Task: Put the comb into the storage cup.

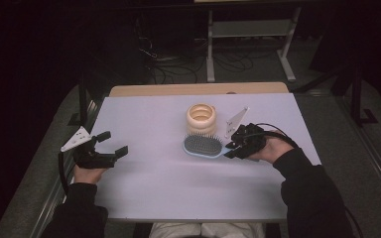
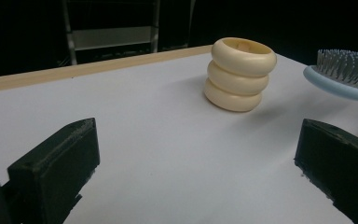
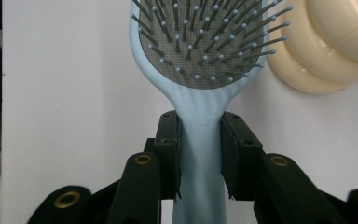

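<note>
A light blue hairbrush (image 1: 203,146) with a grey bristle pad is held above the white table (image 1: 168,183), bristles up. My right gripper (image 1: 231,148) is shut on its handle (image 3: 200,154), the jaws pressing both sides just below the brush head (image 3: 205,42). A cream holder made of three stacked rings (image 1: 201,118) stands upright on the table just behind the brush (image 2: 349,74); the same ringed holder (image 2: 239,74) rises ahead of my left gripper (image 1: 115,144). That gripper rests at the table's left side, open, nothing between its jaws.
The table's far edge has a wooden strip (image 1: 198,89). Beyond it stand a metal shelf frame (image 1: 250,34) and cables on the floor (image 1: 178,64). The surroundings are dark.
</note>
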Action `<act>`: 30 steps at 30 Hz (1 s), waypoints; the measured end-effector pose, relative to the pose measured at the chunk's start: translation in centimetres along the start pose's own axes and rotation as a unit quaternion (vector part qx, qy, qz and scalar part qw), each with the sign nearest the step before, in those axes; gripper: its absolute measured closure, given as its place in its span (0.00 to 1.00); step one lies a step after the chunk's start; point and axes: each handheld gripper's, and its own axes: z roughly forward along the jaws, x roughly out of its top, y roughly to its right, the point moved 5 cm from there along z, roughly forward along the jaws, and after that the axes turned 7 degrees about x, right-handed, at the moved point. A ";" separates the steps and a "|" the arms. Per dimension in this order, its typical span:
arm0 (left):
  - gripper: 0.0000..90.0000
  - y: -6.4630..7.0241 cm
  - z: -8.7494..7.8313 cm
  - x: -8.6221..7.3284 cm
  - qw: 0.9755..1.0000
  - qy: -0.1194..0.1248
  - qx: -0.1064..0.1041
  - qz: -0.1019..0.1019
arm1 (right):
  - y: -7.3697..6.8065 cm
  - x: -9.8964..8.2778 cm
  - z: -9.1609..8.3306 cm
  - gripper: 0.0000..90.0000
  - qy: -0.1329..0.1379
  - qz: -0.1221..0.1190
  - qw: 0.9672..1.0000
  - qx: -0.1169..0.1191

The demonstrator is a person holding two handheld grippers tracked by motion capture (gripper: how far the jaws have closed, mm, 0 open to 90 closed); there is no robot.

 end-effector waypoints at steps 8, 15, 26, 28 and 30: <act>0.00 -0.1 0.0 0.1 1.000 0.005 0.004 0.000 | 0.0 1.4 -1.2 0.77 0.009 -0.017 1.000 -0.008; 0.00 -0.2 0.1 0.2 1.000 0.005 0.003 0.000 | 0.3 2.6 -2.1 0.77 0.017 -0.025 0.999 -0.018; 0.00 -0.1 0.7 0.4 1.000 -0.003 -0.007 0.001 | 1.1 4.0 -3.4 0.77 0.034 -0.025 0.999 -0.027; 0.00 -0.1 0.7 0.5 1.000 -0.002 -0.009 -0.001 | 1.3 4.3 -3.7 0.77 0.038 -0.025 0.999 -0.027; 0.00 0.0 0.8 0.6 1.000 -0.006 -0.011 0.001 | 1.5 4.6 -4.0 0.77 0.038 -0.027 0.998 -0.034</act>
